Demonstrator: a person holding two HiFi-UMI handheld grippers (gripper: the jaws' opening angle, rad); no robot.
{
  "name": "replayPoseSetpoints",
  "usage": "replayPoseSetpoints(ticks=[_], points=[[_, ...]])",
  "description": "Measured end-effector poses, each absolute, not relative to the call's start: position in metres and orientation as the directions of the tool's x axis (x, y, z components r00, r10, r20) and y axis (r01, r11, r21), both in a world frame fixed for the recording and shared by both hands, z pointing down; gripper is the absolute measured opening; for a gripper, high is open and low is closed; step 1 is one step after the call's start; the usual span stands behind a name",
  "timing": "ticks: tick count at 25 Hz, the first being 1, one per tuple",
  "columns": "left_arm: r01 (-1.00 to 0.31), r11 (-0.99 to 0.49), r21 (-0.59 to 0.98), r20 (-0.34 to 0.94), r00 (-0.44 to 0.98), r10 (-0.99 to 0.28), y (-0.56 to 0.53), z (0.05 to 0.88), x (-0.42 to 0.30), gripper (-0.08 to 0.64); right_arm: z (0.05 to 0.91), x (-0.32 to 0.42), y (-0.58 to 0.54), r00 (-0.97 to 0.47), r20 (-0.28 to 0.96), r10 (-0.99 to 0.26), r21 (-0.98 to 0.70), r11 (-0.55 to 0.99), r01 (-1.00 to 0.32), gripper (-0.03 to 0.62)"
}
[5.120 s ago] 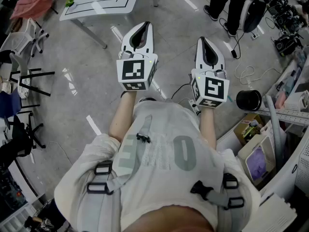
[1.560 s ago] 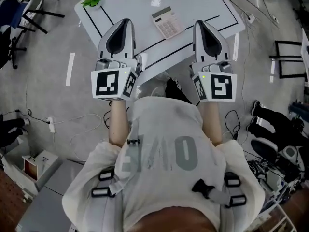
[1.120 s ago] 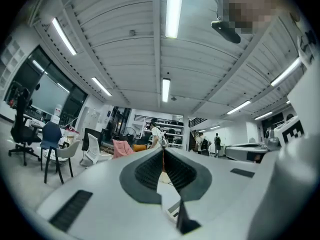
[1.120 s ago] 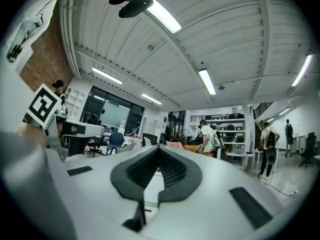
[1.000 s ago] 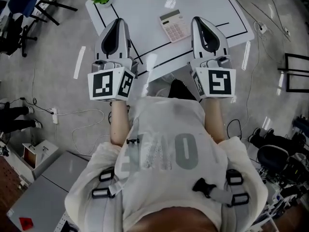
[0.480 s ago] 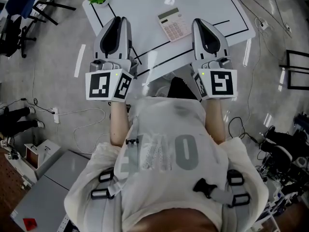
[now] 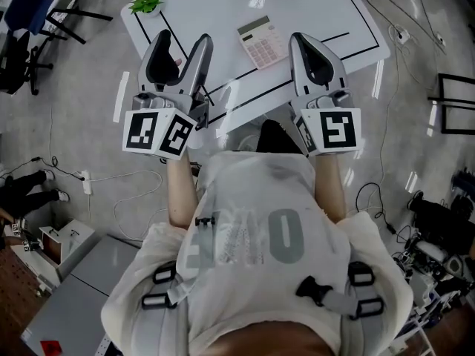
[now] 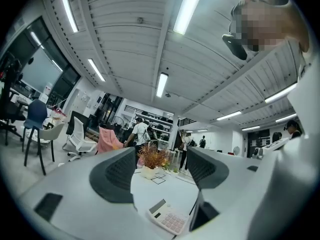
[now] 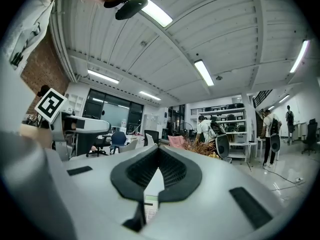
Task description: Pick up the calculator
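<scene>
Calculator (image 7: 261, 41) beyond opening left claw (image 7: 182, 44) (jaws empty)

The white table (image 7: 312, 6) bears black lines; the calculator (image 7: 261, 41) is pinkish-white, the plant (image 7: 148, 1) green.

Camera layout: one overhead, two low and level.
Head view: high up, facing steeply down over wearer's torso onto white table (image 7: 312, 6). Left and right gripper views: side by side near table's near edge, close above its top, roughly level, facing across it into room. Shared by all three: calculator (image 7: 261, 41). Shared by head and left: potted plant (image 7: 145, 2).
</scene>
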State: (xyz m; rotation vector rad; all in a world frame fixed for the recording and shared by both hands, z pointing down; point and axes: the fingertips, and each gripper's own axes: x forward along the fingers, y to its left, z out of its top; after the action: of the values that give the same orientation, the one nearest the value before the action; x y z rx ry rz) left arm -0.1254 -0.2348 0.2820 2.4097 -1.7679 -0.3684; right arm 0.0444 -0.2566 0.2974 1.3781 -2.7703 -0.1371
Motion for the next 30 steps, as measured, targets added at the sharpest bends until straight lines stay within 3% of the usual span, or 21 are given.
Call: replayPoseSetpoints(ticks=[13,30], points=[[-0.855,-0.362,0.372,-0.054,0.37,-0.928,-0.279,0.314,-0.108,0.305,0.317,0.047,-0.275,-0.609,0.043,-0.792,0.062,0.611,-0.789,0.006],[-0.697,-0.339,0.632,0.31,0.628,-0.714,-0.385,0.478,-0.05,0.304,0.362,0.077,-0.314,-0.602,0.148,-0.784,-0.042,0.603,-0.796,0.006]])
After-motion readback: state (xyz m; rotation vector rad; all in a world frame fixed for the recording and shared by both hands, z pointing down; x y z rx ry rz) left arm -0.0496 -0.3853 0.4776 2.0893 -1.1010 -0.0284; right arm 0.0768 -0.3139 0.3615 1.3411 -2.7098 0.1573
